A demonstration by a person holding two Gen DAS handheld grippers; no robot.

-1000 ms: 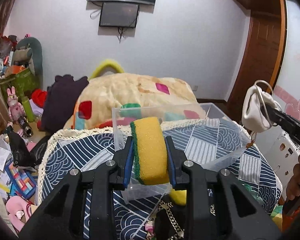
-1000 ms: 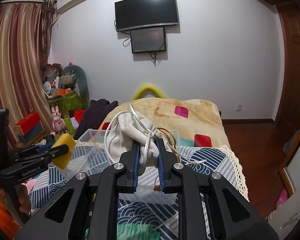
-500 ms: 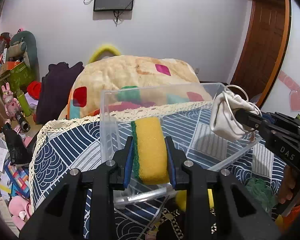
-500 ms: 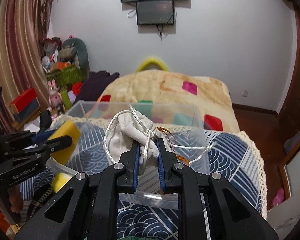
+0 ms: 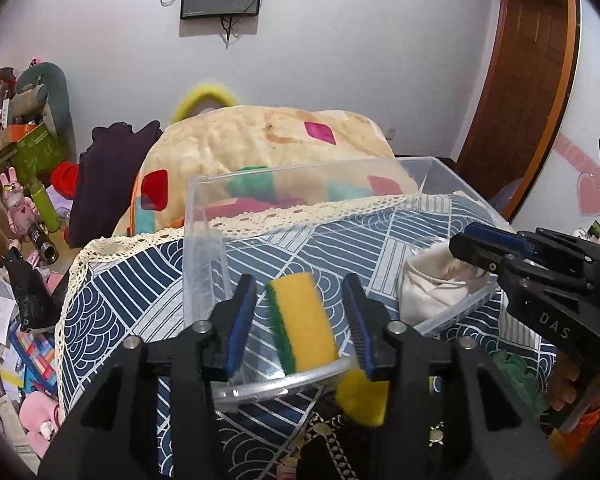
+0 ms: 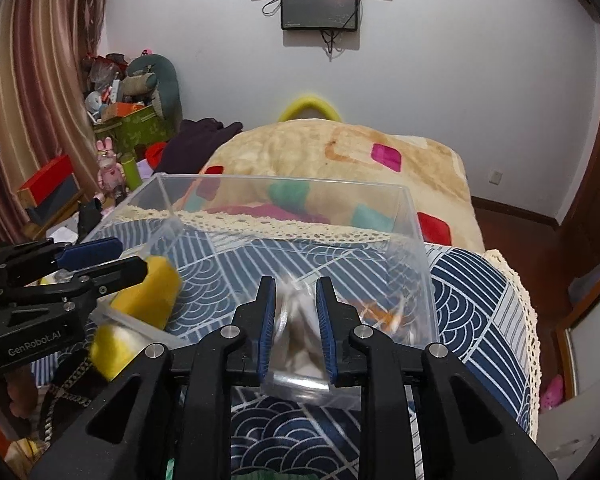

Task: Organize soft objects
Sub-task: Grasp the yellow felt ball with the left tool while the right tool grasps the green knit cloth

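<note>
A clear plastic bin stands on the blue patterned cloth. My left gripper is open over its near left rim. A yellow and green sponge lies loose between the jaws, inside the bin. My right gripper is open over the bin's near right side. A white drawstring pouch sits blurred in the bin below it, free of the pads. A second yellow sponge lies outside the bin by the near rim.
A green cloth and a chain strap lie on the patterned cloth near me. A beige blanket is heaped behind the bin. Toys and boxes crowd the left floor. A wooden door stands on the right.
Both grippers lowered over the bin and opened. The sponge left the left gripper and the pouch dropped from the right gripper into the bin.
</note>
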